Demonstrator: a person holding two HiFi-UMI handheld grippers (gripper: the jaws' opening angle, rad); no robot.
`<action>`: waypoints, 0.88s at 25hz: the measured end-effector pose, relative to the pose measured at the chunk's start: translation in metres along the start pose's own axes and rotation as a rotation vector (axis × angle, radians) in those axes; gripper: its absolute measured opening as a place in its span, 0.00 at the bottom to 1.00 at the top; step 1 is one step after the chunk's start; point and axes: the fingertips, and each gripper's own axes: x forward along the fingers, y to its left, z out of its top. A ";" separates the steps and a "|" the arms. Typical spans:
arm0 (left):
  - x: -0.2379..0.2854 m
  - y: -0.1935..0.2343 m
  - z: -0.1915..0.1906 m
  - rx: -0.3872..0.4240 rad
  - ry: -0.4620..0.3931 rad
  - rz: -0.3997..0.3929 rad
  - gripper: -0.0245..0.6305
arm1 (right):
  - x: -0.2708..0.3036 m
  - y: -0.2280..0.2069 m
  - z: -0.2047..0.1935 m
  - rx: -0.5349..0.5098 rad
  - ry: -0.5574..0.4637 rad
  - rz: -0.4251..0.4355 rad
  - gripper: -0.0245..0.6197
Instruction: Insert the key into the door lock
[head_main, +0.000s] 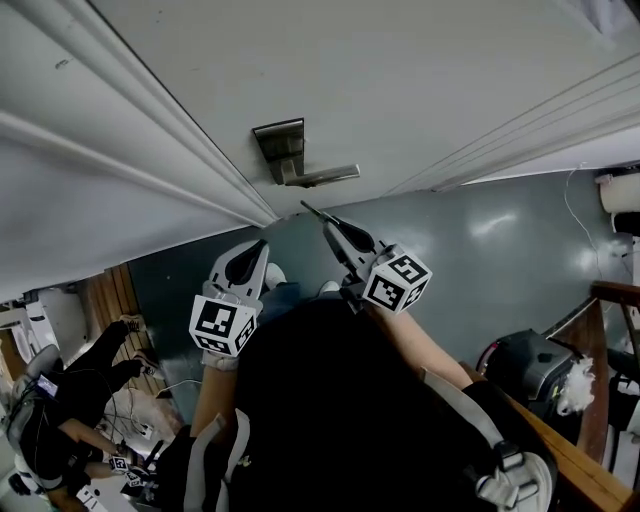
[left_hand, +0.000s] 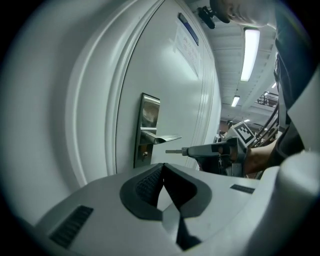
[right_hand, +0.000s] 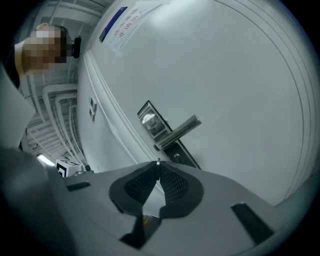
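The white door (head_main: 420, 80) carries a steel lock plate (head_main: 279, 148) with a lever handle (head_main: 327, 177). My right gripper (head_main: 332, 226) is shut on a thin metal key (head_main: 307, 208), whose tip points up at the door just below the handle, short of it. In the right gripper view the key (right_hand: 158, 162) shows edge-on between the pads, close under the keyhole (right_hand: 176, 157). My left gripper (head_main: 261, 244) hangs shut and empty, left of the right one. The left gripper view shows the key (left_hand: 173, 151) a short way right of the keyhole (left_hand: 144, 154).
The door frame's mouldings (head_main: 150, 150) run diagonally at the left. A person in black (head_main: 60, 400) sits on the floor at the lower left among cables. A dark bag (head_main: 530, 365) and a wooden rail (head_main: 570, 450) stand at the right.
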 end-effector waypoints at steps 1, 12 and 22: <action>-0.001 0.006 -0.001 -0.001 0.003 -0.002 0.05 | 0.006 -0.002 -0.002 0.029 -0.005 -0.005 0.09; -0.018 0.044 -0.013 0.010 0.027 -0.062 0.05 | 0.043 -0.021 -0.017 0.360 -0.139 -0.069 0.09; -0.028 0.069 -0.019 0.032 0.034 -0.113 0.05 | 0.058 -0.037 -0.025 0.609 -0.302 -0.116 0.09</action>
